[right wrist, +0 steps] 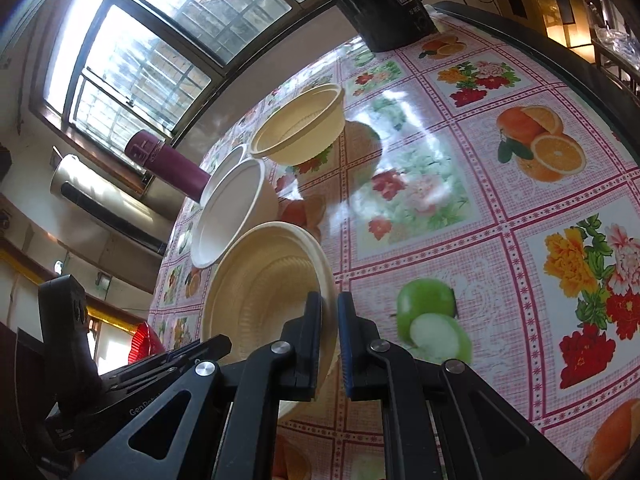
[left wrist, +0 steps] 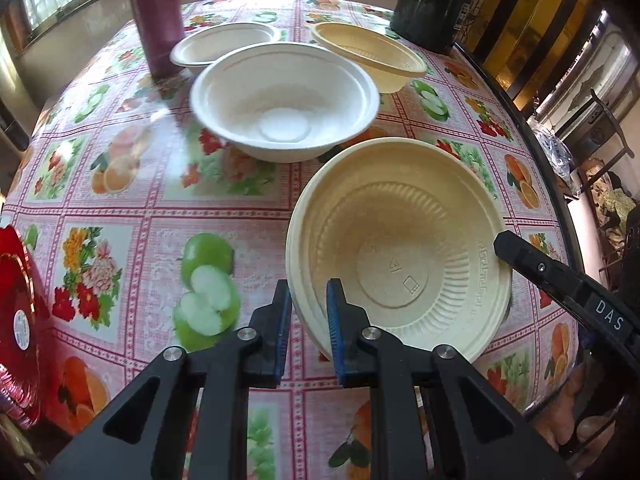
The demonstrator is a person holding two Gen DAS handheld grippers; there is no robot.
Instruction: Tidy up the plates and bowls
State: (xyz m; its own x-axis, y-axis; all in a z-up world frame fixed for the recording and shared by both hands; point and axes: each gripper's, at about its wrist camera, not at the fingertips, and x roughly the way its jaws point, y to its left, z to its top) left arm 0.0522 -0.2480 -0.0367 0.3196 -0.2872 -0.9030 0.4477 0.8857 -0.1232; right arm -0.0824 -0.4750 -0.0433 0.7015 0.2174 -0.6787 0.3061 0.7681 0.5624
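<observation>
A cream ribbed bowl (left wrist: 400, 248) is held between both grippers just over the flowered tablecloth. My left gripper (left wrist: 308, 320) is shut on its near left rim, one blue pad inside and one outside. My right gripper (right wrist: 330, 332) is shut on the opposite rim of the same bowl (right wrist: 272, 292); its black finger (left wrist: 560, 284) shows at the right of the left wrist view. Beyond stand a large white bowl (left wrist: 284, 100), a smaller white bowl (left wrist: 224, 46) and a tan bowl (left wrist: 368, 56).
A maroon flask (left wrist: 156, 12) stands at the back left and a black pot (left wrist: 432, 0) at the back right. A red plate (left wrist: 16, 320) lies at the near left edge. The table's dark edge (left wrist: 532, 128) curves along the right.
</observation>
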